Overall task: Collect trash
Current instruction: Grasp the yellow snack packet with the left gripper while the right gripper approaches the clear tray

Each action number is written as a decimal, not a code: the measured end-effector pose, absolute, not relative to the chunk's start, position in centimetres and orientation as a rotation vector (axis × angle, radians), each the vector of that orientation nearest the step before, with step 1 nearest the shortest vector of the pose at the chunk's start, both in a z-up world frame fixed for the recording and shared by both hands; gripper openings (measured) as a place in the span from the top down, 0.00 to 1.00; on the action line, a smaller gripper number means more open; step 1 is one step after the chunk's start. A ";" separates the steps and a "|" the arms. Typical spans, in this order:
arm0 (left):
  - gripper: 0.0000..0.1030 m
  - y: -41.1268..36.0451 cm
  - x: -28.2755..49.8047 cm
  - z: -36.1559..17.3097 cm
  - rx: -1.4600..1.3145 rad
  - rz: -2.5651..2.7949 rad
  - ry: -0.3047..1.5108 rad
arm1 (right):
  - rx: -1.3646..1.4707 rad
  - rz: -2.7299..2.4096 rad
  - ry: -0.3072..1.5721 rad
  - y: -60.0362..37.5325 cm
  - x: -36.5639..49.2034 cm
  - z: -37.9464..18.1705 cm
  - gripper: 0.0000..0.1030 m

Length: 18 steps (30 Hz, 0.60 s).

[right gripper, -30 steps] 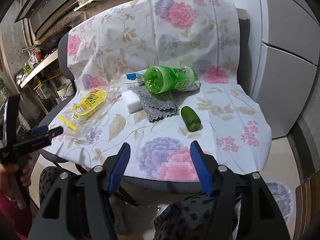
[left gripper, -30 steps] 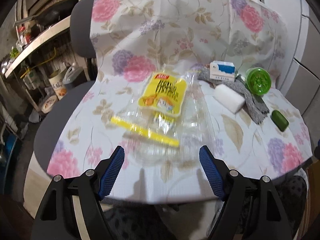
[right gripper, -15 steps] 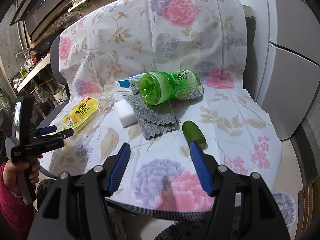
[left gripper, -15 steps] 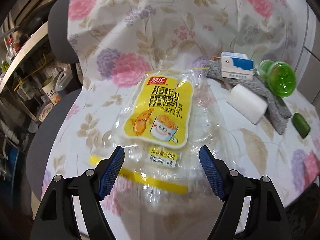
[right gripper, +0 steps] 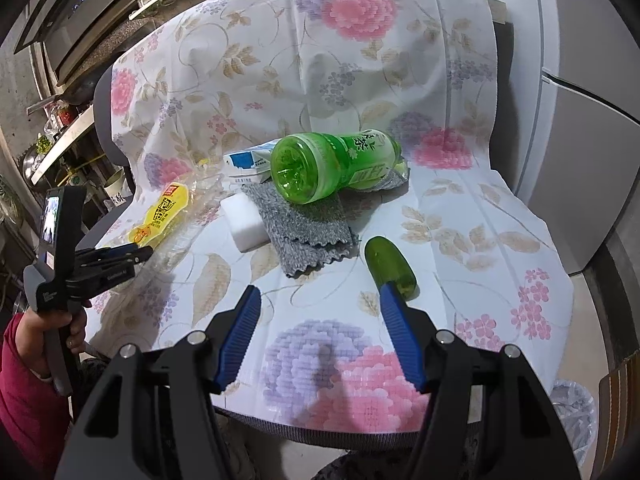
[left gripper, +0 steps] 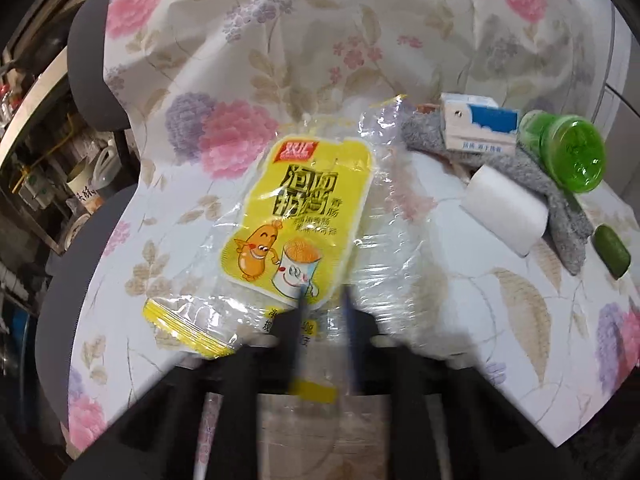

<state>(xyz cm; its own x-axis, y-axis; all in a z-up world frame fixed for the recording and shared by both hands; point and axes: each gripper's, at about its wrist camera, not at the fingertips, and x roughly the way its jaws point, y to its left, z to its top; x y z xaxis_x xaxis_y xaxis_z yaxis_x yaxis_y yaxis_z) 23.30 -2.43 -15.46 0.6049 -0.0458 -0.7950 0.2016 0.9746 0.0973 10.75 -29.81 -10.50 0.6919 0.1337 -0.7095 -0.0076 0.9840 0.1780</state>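
Observation:
A clear plastic wrapper with a yellow printed label point(left gripper: 296, 216) lies on the flowered cloth point(left gripper: 320, 40) over a chair seat. My left gripper point(left gripper: 324, 300) has its fingers almost together on the wrapper's near edge, blurred by motion; it also shows in the right wrist view point(right gripper: 136, 252) at the wrapper point(right gripper: 164, 208). My right gripper point(right gripper: 320, 304) is open and empty above the seat's front. A green bottle point(right gripper: 332, 168) lies on its side on a grey cloth point(right gripper: 308, 224). A small green cap-like piece point(right gripper: 390, 264) lies just ahead of my right finger.
A white sponge block point(right gripper: 248, 220) and a blue and white carton point(right gripper: 248, 164) lie beside the grey cloth. A lined trash bin point(right gripper: 572, 404) stands on the floor at lower right. Shelves with kitchen items point(left gripper: 60, 152) are at left, a grey cabinet point(right gripper: 592, 80) at right.
My left gripper moved forward over the wrapper and closed from wide open onto its near edge. My right gripper moved forward a little and stayed open.

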 end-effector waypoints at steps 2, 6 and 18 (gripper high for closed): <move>0.98 -2.1 22.5 -14.1 0.157 -0.155 0.860 | 0.160 0.080 0.796 -29.7 10.4 -10.1 0.40; 0.98 -1.0 20.7 -11.0 0.098 -0.164 0.776 | 0.149 0.092 0.776 -29.1 9.7 -9.3 0.40; 0.98 3.9 13.9 -8.3 0.003 -0.048 0.717 | 0.085 0.235 0.773 -22.6 10.5 -8.7 0.40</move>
